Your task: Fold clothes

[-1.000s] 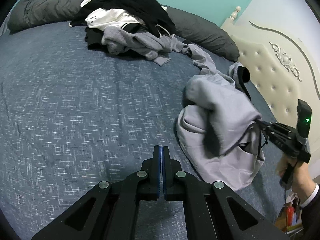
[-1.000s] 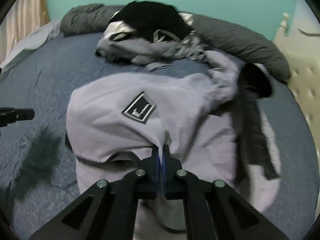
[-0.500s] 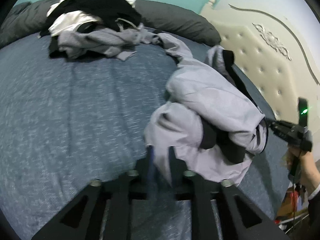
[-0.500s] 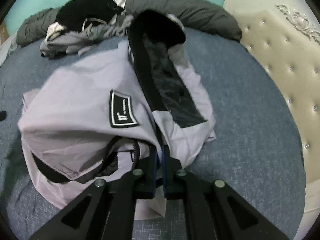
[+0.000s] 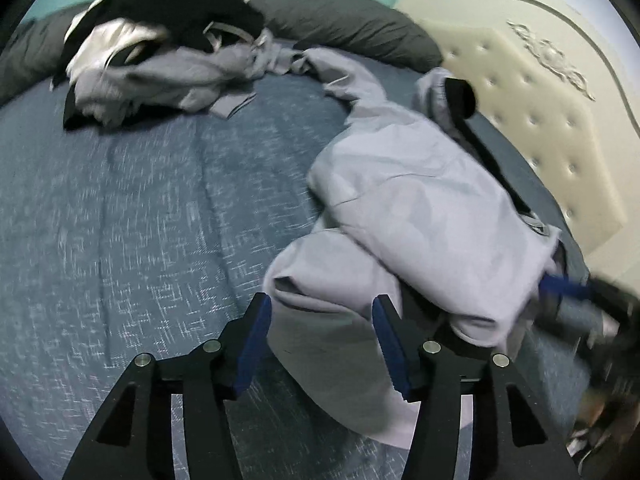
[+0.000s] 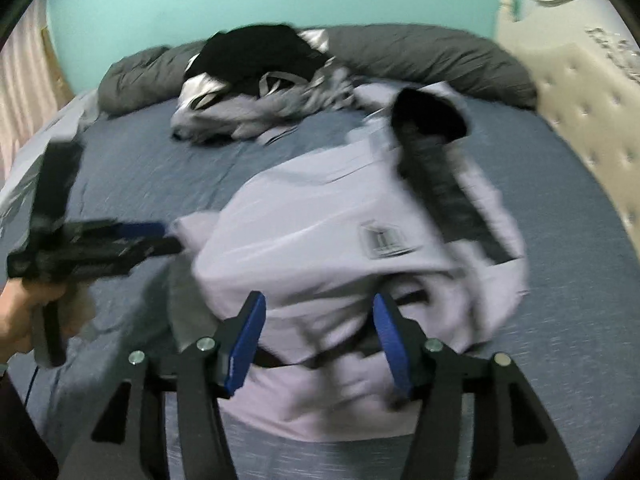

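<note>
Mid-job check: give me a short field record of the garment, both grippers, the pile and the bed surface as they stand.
garment: light grey jacket, crumpled on the bed, black collar band up, patch showing
left gripper: jaws opening, a grey fold lies between them, pads not pressing
right gripper: jaws opening, jacket hem between them, not gripped
pile: unfolded clothes, black, white and grey, at the far side
bed: blue bedspread, dark grey duvet roll along the far edge
fold state: not yet folded
</note>
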Motion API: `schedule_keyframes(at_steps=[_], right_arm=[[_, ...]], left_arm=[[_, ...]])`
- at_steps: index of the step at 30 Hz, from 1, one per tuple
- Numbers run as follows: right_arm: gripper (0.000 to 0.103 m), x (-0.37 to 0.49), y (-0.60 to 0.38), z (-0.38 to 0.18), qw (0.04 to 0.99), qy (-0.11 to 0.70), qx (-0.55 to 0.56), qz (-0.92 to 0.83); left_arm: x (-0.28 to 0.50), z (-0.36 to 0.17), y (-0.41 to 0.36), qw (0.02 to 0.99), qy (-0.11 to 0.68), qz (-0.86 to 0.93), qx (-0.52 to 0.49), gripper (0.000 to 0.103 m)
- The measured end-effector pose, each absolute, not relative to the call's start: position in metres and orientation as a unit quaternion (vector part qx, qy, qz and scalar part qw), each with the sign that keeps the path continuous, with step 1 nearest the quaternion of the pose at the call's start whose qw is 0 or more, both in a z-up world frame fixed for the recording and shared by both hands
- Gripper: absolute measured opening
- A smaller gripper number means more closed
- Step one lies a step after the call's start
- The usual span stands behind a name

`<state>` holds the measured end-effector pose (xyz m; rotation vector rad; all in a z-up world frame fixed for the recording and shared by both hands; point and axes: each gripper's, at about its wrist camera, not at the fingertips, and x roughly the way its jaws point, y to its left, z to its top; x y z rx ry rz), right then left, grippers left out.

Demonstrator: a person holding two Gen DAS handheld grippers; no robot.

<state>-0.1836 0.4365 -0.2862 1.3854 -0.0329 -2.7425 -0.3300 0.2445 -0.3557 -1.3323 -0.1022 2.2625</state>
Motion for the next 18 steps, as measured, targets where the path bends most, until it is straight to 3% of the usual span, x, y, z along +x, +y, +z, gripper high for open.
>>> schedule_keyframes(at_steps=[8,10,14,15,17,18], right_arm=[[0.059,-0.212,0.408,-0.333,0.037,-0.03,0.489,-0.871],[0.059,-0.217,0.407,-0.339,0.033,-0.028,0.494,-0.868],[0.058,-0.222,0.405,-0.349,0.033,-0.037,0.491,-0.87],[0.055,-0.223,0.407,-0.35,0.037,-0.045,0.488,-0.871],[0.019,-0.225,0.413,-0.354,0.034,-0.07,0.483,-0.872],[0.012,-0.226,0.416,-0.356,0.03,-0.079,0.482,-0.872]], left_arm=[[-0.346,-0.375,0.245,0.261,-0.06,0.822,-0.503,0.057],[-0.348,-0.379,0.246,0.266,-0.069,0.818,-0.505,0.049],[-0.349,-0.383,0.25,0.275,-0.072,0.817,-0.501,0.022],[-0.348,-0.383,0.251,0.278,-0.071,0.817,-0.499,0.019],[-0.347,-0.383,0.252,0.283,-0.07,0.819,-0.495,0.015],[-0.346,-0.382,0.252,0.286,-0.069,0.82,-0.491,0.013]])
